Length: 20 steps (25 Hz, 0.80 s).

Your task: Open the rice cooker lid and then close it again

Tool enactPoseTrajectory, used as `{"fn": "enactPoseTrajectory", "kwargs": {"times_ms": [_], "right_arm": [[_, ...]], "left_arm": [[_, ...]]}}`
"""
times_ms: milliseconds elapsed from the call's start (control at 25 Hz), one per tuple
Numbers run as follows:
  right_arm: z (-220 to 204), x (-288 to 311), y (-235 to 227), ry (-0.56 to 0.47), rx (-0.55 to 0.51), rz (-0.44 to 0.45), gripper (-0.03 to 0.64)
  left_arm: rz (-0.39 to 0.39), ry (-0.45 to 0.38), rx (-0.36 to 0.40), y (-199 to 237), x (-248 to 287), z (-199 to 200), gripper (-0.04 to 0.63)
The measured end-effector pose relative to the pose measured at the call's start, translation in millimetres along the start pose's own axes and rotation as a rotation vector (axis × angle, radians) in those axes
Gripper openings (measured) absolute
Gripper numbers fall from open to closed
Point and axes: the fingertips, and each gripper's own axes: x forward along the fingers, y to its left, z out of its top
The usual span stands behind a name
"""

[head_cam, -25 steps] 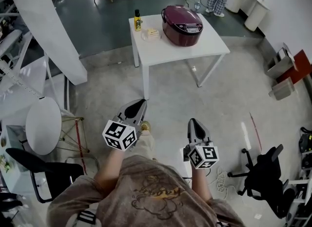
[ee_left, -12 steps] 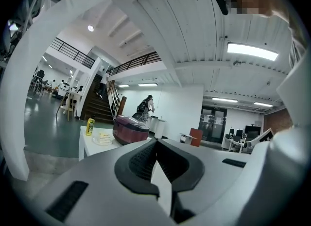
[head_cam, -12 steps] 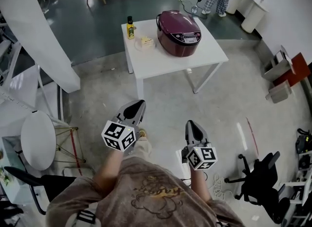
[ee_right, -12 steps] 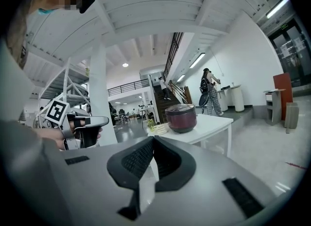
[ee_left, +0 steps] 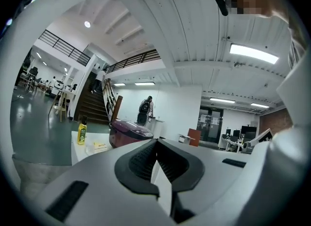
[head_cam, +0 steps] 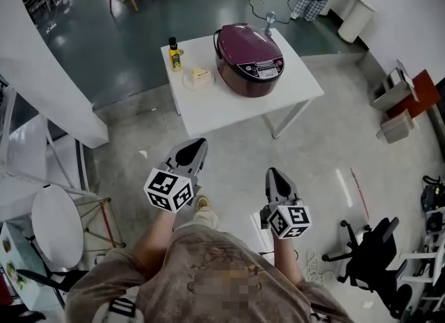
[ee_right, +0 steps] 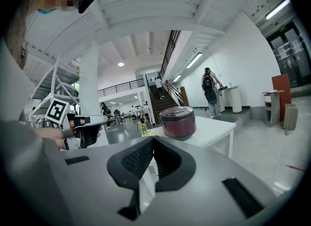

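White table (head_cam: 215, 99) stands well ahead on concrete floor; rice cooker (head_cam: 249, 58) on it, lid down, ctrl panel facing person. Left tool (head_cam: 197, 146) & right tool (head_cam: 276, 174): both pressed together, empty, pointing fwd. Cooker lies straight ahead between their lines, well apart; neither clearly nearer.

Likely an office hall: swivel chair (head_cam: 370, 258), staircase (ee_left: 93, 107).

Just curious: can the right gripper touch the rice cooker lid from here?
Probably not yet: the right gripper is over floor, short of the table bearing the rice cooker; nothing blocks the way.
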Motion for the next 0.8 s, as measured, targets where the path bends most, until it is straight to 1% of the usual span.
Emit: {"fn": "enactPoseTrajectory", "kwargs": {"times_ms": [280, 520, 800], "right_arm": [[16, 51, -6, 0.000, -0.008, -0.025, 0.003], [24, 88, -19, -0.011, -0.010, -0.063, 0.003], [25, 114, -26, -0.008, -0.004, -0.083, 0.003]], "left_arm": [[-0.030, 0.006, -0.010, 40, 43, 12, 0.020], [-0.063, 0.019, -0.010, 68, 76, 17, 0.020], [-0.092, 0.030, -0.018, 86, 104, 19, 0.020]]}}
